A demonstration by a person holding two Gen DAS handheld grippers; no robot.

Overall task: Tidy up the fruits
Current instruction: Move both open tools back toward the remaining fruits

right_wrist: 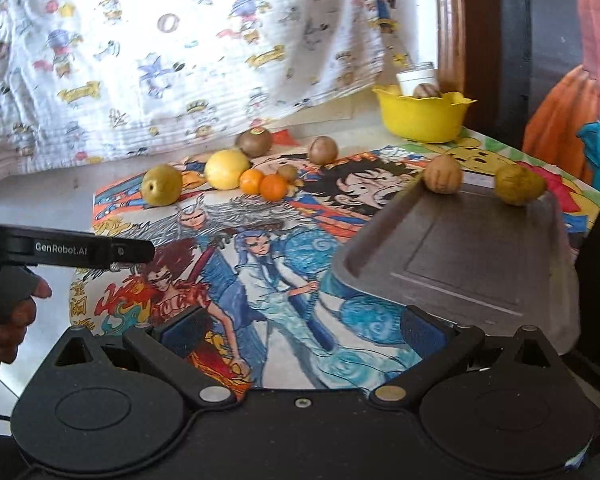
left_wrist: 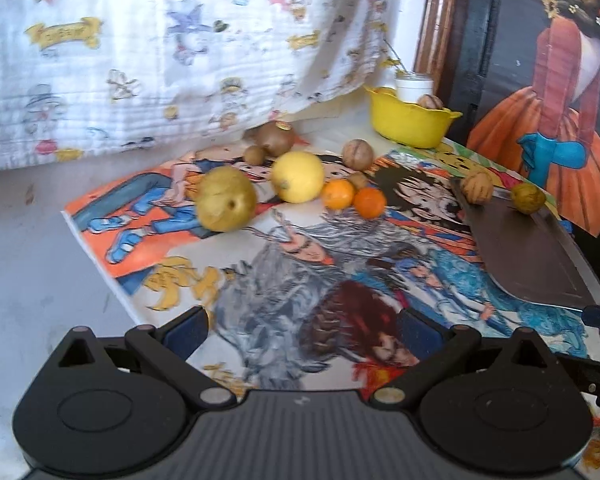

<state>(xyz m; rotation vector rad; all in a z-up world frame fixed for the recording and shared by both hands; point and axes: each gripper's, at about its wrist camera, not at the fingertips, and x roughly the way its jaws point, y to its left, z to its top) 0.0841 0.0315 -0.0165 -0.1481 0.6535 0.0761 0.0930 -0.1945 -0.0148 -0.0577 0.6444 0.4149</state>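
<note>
Left wrist view: your left gripper point(left_wrist: 302, 326) is spread wide and empty, low over the cartoon mat point(left_wrist: 284, 256), with the pear point(left_wrist: 226, 199), lemon point(left_wrist: 297, 176) and two oranges point(left_wrist: 354, 197) well ahead of it. Your right gripper point(right_wrist: 304, 330) is likewise released, the metal tray point(right_wrist: 464, 256) just ahead to its right, two fruits point(right_wrist: 480, 180) on the tray's far rim. The yellow bowl point(right_wrist: 422, 118) sits behind.

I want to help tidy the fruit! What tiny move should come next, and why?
Probably reach the open left gripper forward toward the pear, the nearest loose fruit on its side. Both grippers hold nothing, and the tray on the right is bare in the middle.
</note>
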